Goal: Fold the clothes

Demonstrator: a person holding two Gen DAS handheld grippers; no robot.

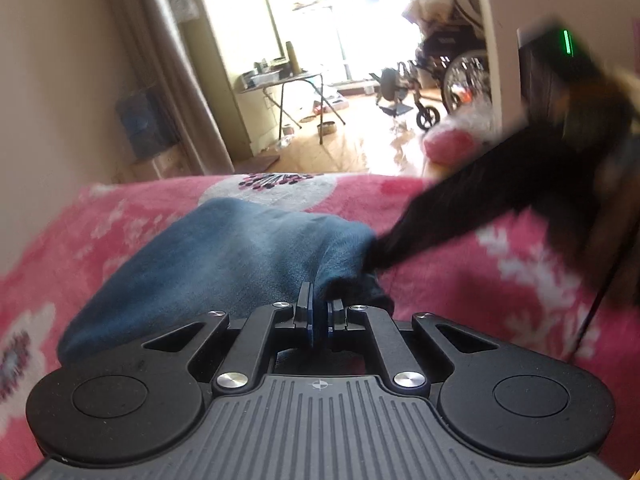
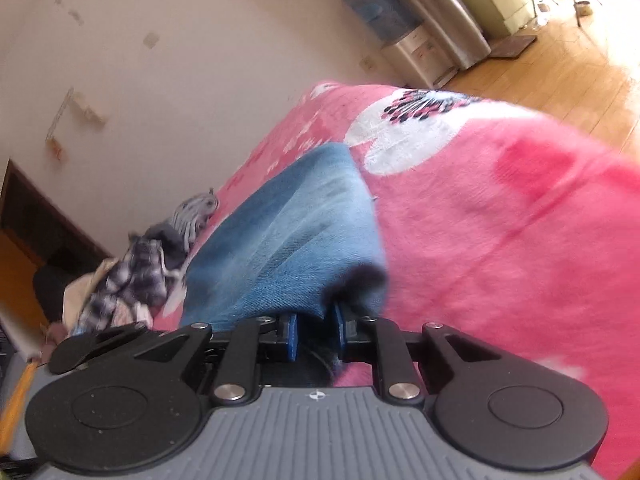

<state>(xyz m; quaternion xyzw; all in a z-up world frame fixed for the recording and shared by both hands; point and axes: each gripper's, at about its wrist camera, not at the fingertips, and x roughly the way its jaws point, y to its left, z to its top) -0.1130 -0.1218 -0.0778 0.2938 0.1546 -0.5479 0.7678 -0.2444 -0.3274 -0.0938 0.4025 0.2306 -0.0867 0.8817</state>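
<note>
A pair of blue jeans (image 1: 240,256) lies bunched on a pink flowered blanket (image 1: 460,280). My left gripper (image 1: 320,312) is shut on a fold of denim at the near edge. In the left wrist view my right gripper (image 1: 376,256) comes in blurred from the upper right, and its tips meet the right side of the jeans. The right wrist view shows the jeans (image 2: 288,240) stretching away from my right gripper (image 2: 316,332), whose blue pads (image 2: 294,336) pinch a thick fold of denim. The cloth under both grippers is hidden.
A pile of other clothes (image 2: 140,272), plaid and grey, sits at the bed's far left by the wall. The pink blanket (image 2: 500,240) spreads wide to the right. Beyond the bed are a wooden floor, a folding table (image 1: 288,80) and a wheelchair (image 1: 432,80).
</note>
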